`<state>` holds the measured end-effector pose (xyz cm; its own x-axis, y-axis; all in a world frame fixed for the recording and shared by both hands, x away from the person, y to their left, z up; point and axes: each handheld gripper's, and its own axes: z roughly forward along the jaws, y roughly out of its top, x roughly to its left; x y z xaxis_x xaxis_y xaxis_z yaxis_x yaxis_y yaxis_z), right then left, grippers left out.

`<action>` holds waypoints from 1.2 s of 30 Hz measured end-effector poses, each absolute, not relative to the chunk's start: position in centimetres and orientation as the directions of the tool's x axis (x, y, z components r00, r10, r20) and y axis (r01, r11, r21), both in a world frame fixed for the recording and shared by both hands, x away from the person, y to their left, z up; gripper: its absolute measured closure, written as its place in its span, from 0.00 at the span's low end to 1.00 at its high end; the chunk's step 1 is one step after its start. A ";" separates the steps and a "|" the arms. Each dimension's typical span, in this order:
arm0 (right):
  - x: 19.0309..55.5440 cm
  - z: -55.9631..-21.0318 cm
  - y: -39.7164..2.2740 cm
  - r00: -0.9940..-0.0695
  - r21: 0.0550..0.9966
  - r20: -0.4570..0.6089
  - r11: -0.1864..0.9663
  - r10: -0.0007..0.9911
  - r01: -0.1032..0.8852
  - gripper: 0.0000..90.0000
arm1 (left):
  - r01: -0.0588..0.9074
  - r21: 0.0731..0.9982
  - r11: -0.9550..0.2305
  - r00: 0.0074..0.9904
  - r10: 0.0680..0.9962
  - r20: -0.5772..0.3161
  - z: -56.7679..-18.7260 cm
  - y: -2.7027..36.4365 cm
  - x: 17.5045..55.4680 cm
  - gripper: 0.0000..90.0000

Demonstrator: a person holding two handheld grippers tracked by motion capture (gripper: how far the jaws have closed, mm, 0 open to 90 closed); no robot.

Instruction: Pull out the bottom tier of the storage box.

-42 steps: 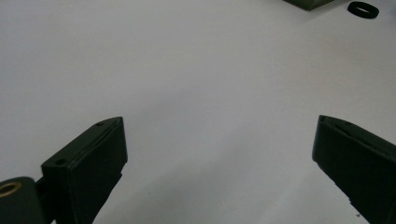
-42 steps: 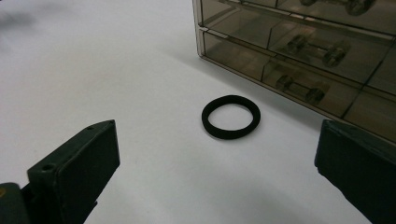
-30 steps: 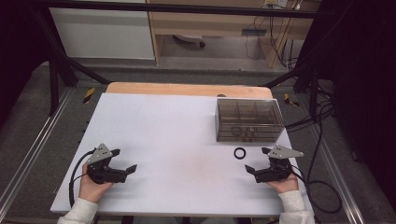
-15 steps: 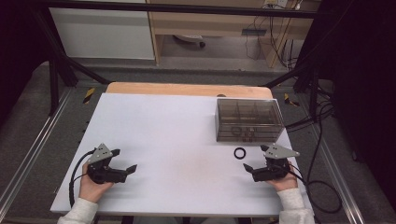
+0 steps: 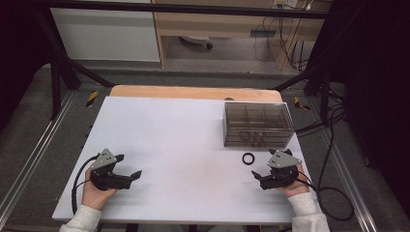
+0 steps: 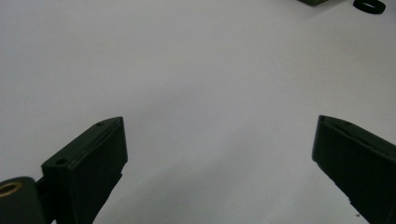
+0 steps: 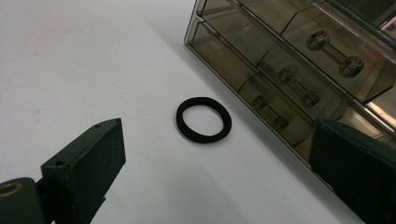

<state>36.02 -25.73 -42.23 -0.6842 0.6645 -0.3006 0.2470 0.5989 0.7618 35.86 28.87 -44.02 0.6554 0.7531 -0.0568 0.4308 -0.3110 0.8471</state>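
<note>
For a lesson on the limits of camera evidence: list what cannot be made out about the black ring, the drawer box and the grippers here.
1. Drawer box: right gripper view cuts it off at the top and right edges; the right jaw covers its near corner.
2. Box contents: high view, too small and tinted to identify.
3. Black ring: left gripper view, clipped by the top edge.
4. Right gripper: the hand's far side is hidden in the high view.

The left gripper (image 5: 126,166) sits low near the table's (image 5: 183,140) front left corner, jaws spread wide, pointing right. The right gripper (image 5: 265,175) sits near the front right corner, jaws wide apart, angled leftward. Each is held by a hand with a pale sleeve.
</note>
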 end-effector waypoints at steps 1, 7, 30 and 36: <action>36.0 -42.2 -25.7 -0.684 0.754 -0.318 0.612 0.657 0.237 0.05 | 0.432 0.847 -0.309 0.654 0.754 -0.058 -44.0 28.9 35.9 0.03; 36.0 -42.1 -25.2 -0.684 0.702 -0.389 0.679 0.618 0.215 0.06 | 0.432 0.846 -0.313 0.655 0.754 -0.055 -44.0 28.9 35.9 0.04; 36.4 -43.0 -24.3 -0.658 0.513 -0.603 0.851 0.450 0.112 0.12 | 0.432 0.843 -0.321 0.657 0.752 -0.050 -44.0 28.8 35.9 0.04; 36.6 -43.2 -24.3 -0.636 0.485 -0.648 0.871 0.420 0.081 0.15 | 0.432 0.842 -0.322 0.657 0.752 -0.050 -44.1 28.8 35.9 0.04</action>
<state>36.57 -24.29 -43.24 -0.6356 0.4203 -0.6476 0.0814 0.8706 0.4851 35.90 28.75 -44.07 0.6572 0.7521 -0.0498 0.4321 -0.3218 0.8425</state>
